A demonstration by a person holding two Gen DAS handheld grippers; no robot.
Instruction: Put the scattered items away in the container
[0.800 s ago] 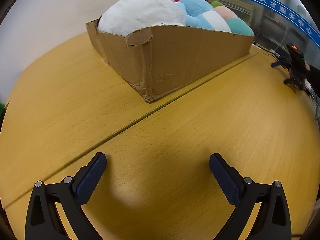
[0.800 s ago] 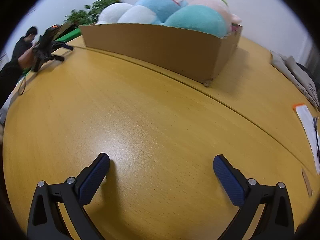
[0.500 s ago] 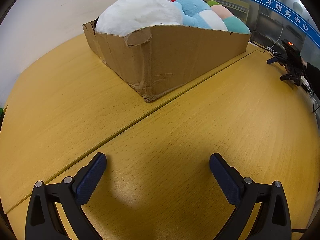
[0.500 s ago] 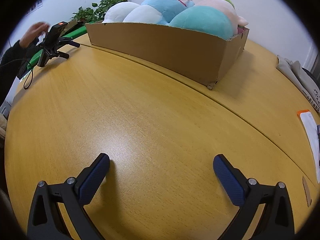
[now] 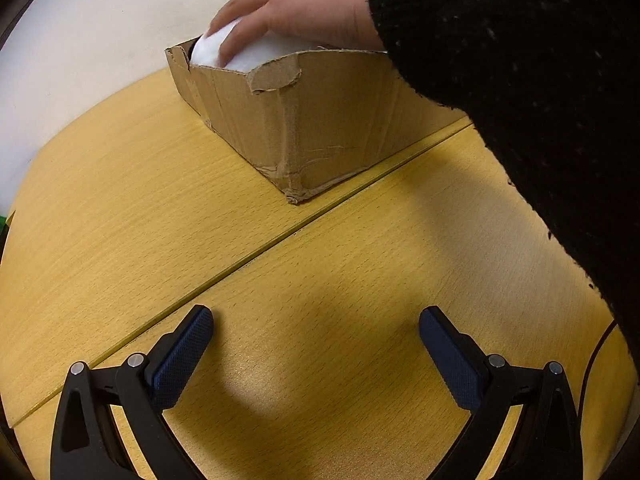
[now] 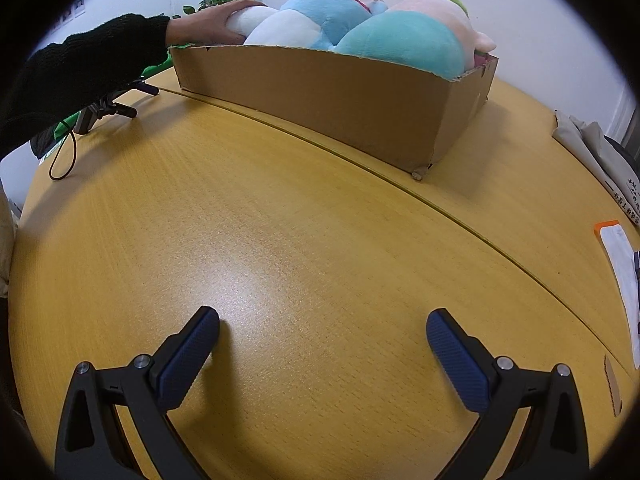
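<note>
A brown cardboard box [image 5: 320,120] [image 6: 320,96] stands on the far part of the yellow wooden table, packed with plush toys. In the right wrist view I see a white one [image 6: 280,30], a blue one [image 6: 332,8], a teal one [image 6: 404,44] and a pale pink one [image 6: 444,12]. A person's bare hand [image 5: 296,8] [image 6: 208,26] rests on the white plush [image 5: 256,54] at the box's end. My left gripper [image 5: 316,328] and right gripper [image 6: 323,330] both hover over bare table well short of the box, open, with nothing between the blue pads.
The person's black sleeve [image 5: 520,80] [image 6: 80,64] fills the right of the left wrist view. A small black tripod with a cable [image 6: 108,110] stands at the table's left edge. Papers [image 6: 620,252] and a folded cloth [image 6: 588,140] lie at the right. A seam [image 5: 280,236] crosses the table.
A person's arm in a black sleeve has reached in over the table and laid a hand on the white plush in the box. Both grippers have stayed open and nearly still.
</note>
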